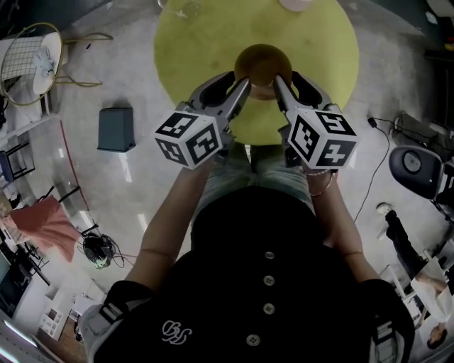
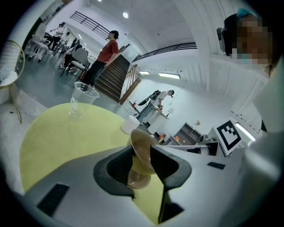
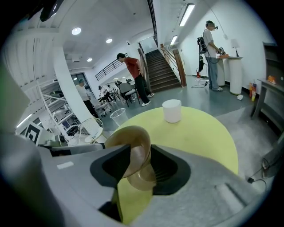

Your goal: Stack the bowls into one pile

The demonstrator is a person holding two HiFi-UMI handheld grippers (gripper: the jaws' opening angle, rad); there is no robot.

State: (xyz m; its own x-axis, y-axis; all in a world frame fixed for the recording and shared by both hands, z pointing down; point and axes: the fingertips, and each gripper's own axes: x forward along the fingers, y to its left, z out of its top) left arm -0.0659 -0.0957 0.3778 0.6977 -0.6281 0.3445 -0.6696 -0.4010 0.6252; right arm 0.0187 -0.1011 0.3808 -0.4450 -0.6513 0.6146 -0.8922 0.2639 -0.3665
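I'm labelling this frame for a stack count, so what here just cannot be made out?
Bowl count: the brown bowl, gripped by the left tool and right tool, may be one or several nested; head view looks straight down, and the jaws cover its sides in both gripper views.
Clear cup and white cup: cut by head view's top edge.
Table's near edge: partly hidden by both tools in head view.

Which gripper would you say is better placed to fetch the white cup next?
Right, probably: the white cup stands far right on the yellow table, nearer the right gripper. Like the left gripper, it clamps the brown bowl, so must release first.
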